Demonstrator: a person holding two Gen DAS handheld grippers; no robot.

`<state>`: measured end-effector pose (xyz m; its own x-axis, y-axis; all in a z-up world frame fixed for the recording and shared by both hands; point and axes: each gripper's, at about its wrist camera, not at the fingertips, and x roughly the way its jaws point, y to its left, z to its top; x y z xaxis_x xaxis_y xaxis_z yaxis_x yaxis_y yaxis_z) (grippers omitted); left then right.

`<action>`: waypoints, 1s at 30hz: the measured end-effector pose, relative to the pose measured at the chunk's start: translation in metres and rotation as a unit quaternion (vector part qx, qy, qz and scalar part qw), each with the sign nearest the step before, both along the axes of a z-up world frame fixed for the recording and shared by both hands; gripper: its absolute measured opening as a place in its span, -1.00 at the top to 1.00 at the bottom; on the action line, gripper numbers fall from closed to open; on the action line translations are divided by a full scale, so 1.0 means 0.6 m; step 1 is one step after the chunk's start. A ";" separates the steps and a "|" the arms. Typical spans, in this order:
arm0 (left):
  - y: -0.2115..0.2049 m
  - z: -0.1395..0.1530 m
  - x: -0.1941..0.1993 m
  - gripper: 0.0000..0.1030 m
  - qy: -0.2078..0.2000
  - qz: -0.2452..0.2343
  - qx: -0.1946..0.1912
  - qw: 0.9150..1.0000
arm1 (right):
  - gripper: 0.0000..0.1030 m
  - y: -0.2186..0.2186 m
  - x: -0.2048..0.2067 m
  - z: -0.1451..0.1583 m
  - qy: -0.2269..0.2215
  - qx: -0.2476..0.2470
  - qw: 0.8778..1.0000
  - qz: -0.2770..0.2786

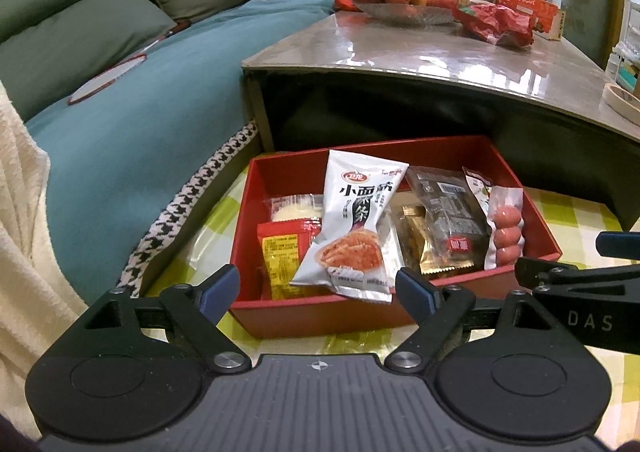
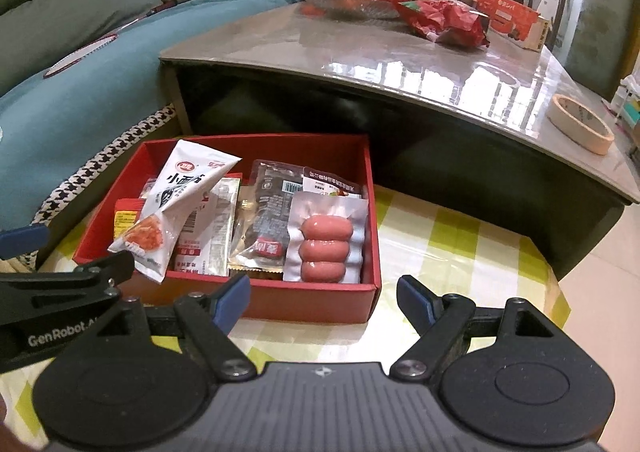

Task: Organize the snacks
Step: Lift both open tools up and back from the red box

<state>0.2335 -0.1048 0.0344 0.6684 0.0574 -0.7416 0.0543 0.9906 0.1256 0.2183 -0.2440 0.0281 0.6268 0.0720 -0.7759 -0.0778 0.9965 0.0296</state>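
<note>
Left wrist view: left gripper (image 1: 318, 286) and right gripper (image 2: 323, 294) both spread, empty — red box (image 1: 532, 212) of snacks at twelve o'clock.

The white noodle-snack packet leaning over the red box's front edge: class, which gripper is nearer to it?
Left. The left gripper sits open right in front of the white packet, its fingers flanking the lower corner. The right gripper is open further right, before the sausage pack.

The white noodle snack bag (image 1: 352, 228) covers much of the small red packet (image 1: 284, 248) and the round white cake (image 1: 290, 210). The pale tape roll (image 1: 622, 98) is cut off by the edge.
</note>
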 end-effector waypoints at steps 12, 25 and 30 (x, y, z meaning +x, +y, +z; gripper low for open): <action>-0.001 0.004 -0.032 -0.74 -0.007 -0.002 -0.001 1.000 | -0.68 0.003 -0.034 0.010 -0.010 0.002 1.000 0.001; 0.001 0.013 -0.064 -0.99 -0.025 0.013 0.019 0.999 | -0.68 -0.003 -0.069 0.020 -0.021 0.004 1.000 0.004; 0.003 0.015 -0.072 -0.99 -0.033 0.011 0.008 0.999 | -0.68 -0.005 -0.076 0.024 -0.024 0.007 1.000 0.005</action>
<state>0.1903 -0.1028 0.0437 0.7142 0.0840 -0.6949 0.0242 0.9892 0.1444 0.1725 -0.2468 0.0427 0.6629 0.0887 -0.7434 -0.0891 0.9952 0.0393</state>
